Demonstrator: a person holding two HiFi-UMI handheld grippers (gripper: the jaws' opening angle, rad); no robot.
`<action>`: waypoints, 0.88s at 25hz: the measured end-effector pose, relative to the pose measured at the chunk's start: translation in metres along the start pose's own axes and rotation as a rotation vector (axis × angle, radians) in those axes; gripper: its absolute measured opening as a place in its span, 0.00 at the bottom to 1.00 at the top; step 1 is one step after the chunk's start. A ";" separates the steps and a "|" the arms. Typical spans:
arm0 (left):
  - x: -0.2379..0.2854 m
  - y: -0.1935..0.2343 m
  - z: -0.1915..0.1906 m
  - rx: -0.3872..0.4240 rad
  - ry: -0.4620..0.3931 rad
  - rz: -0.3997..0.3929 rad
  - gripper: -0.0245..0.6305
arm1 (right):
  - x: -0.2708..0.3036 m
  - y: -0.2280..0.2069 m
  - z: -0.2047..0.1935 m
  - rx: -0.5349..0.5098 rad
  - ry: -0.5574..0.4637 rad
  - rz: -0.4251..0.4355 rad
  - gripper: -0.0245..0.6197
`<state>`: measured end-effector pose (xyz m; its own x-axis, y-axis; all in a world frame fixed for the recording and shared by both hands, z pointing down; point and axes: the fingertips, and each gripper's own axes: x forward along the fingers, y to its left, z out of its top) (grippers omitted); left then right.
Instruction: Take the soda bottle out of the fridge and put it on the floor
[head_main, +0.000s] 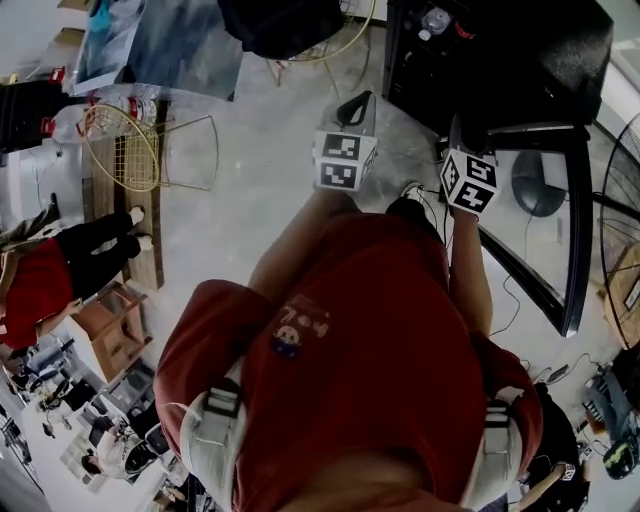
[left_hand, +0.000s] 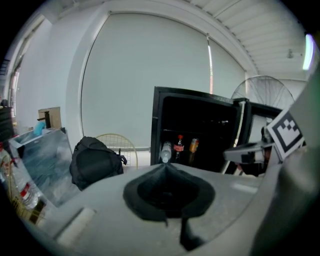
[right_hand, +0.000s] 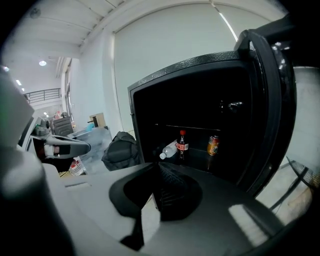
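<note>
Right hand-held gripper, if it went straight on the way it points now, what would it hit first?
Probably the clear bottle lying in the open fridge: the shut right hand-held gripper points about there, just left of the upright soda bottle. Nothing shows in between, though depth is unclear.

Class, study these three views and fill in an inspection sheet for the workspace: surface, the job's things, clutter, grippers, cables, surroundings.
Surface: pale concrete floor.
Job's things: soda bottle, red cap, stands upright on a shelf inside the open fridge; fridge door swung wide.
Clutter: clear bottle lying on its side beside the soda bottle; orange can upright on the same shelf; black backpack left of the fridge.
Grippers: left gripper and right gripper both shut, empty, short of the fridge.
Cables: thin cable on the floor by the door.
Surroundings: fan behind the fridge; seated person at left.
</note>
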<state>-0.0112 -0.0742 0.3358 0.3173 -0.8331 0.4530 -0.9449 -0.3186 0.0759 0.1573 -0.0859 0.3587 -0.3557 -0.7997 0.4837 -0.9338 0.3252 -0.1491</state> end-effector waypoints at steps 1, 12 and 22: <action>0.002 0.000 0.000 0.000 0.000 -0.004 0.04 | 0.002 0.000 -0.001 0.001 0.000 -0.001 0.04; 0.032 0.010 -0.008 -0.011 -0.002 -0.033 0.04 | 0.030 -0.003 -0.004 -0.008 -0.034 -0.039 0.04; 0.085 0.005 -0.037 0.001 -0.018 -0.011 0.04 | 0.067 -0.036 -0.029 -0.018 -0.071 -0.065 0.04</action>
<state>0.0084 -0.1295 0.4076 0.3295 -0.8375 0.4358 -0.9411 -0.3286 0.0802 0.1679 -0.1366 0.4217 -0.2964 -0.8529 0.4298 -0.9545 0.2795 -0.1037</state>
